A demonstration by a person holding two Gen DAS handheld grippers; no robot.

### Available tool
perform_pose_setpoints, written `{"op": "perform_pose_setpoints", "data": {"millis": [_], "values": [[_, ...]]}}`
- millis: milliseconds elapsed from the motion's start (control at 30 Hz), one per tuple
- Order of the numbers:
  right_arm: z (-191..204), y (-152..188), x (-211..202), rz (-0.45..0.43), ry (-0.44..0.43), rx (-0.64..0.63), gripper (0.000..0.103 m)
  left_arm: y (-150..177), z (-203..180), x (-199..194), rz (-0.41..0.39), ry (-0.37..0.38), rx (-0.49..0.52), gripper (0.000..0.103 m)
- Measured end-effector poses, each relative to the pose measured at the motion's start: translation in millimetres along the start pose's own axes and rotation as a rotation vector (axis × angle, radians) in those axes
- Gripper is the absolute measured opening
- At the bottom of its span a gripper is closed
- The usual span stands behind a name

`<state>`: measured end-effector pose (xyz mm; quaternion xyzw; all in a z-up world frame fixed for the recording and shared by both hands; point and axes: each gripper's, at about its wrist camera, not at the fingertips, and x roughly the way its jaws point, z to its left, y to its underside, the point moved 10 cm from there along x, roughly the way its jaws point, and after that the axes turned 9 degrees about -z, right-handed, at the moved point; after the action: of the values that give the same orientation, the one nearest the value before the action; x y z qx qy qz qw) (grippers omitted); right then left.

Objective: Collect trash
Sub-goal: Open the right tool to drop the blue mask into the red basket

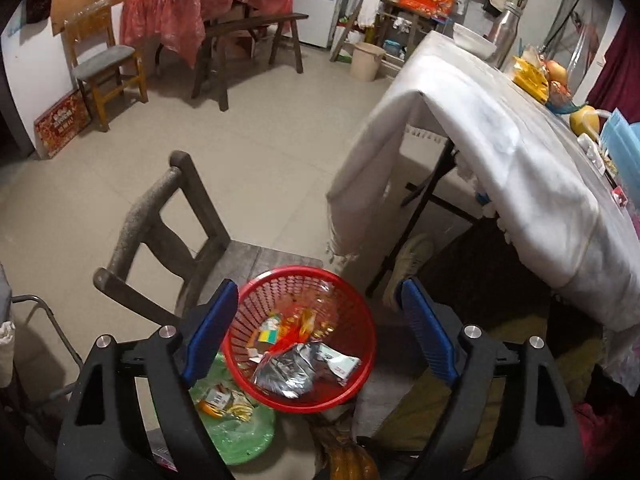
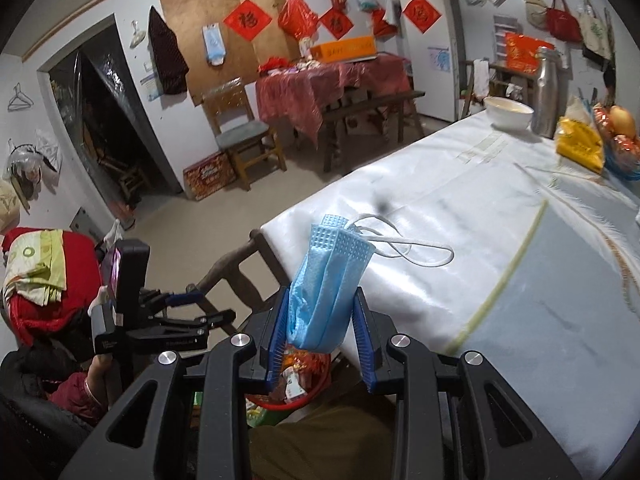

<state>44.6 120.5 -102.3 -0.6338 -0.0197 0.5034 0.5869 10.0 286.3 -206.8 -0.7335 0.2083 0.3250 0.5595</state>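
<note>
A red mesh basket point(image 1: 362, 350) holding several wrappers and a silver foil packet point(image 1: 286, 372) sits on a dark wooden chair point(image 1: 188, 236). My left gripper point(image 1: 320, 340) is open and empty, its blue pads either side of the basket above it. In the right wrist view my right gripper point(image 2: 322, 330) is shut on a crumpled blue face mask point(image 2: 326, 284), whose white ear loops point(image 2: 404, 246) trail over the white table's edge. The basket point(image 2: 310, 394) shows below the right gripper. The left gripper point(image 2: 180, 312) also shows at the left.
A white-clothed table point(image 2: 500, 240) carries a bowl point(image 2: 508, 114), a steel flask point(image 2: 548, 94), a yellow bag point(image 2: 580, 142) and fruit. A green bag of trash point(image 1: 236, 428) lies by the chair. Another chair point(image 1: 104, 64), a bench and a red-covered table stand at the back.
</note>
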Motion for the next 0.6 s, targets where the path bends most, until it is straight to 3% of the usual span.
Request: {"op": "perform_pose_setpoints", "data": {"millis": [433,600], "values": [[74.7,44.2,57.1,0.175,-0.142,-0.12,0.031,-41.1,34.0,-41.7,-0.14,-0.112,-0.03,0.094],[102.4,57.1,88.3,0.245,-0.192,-0.172,0.04,-49.1,44.1,-52.0,-0.166,-0.148,-0.034,0.094]]}}
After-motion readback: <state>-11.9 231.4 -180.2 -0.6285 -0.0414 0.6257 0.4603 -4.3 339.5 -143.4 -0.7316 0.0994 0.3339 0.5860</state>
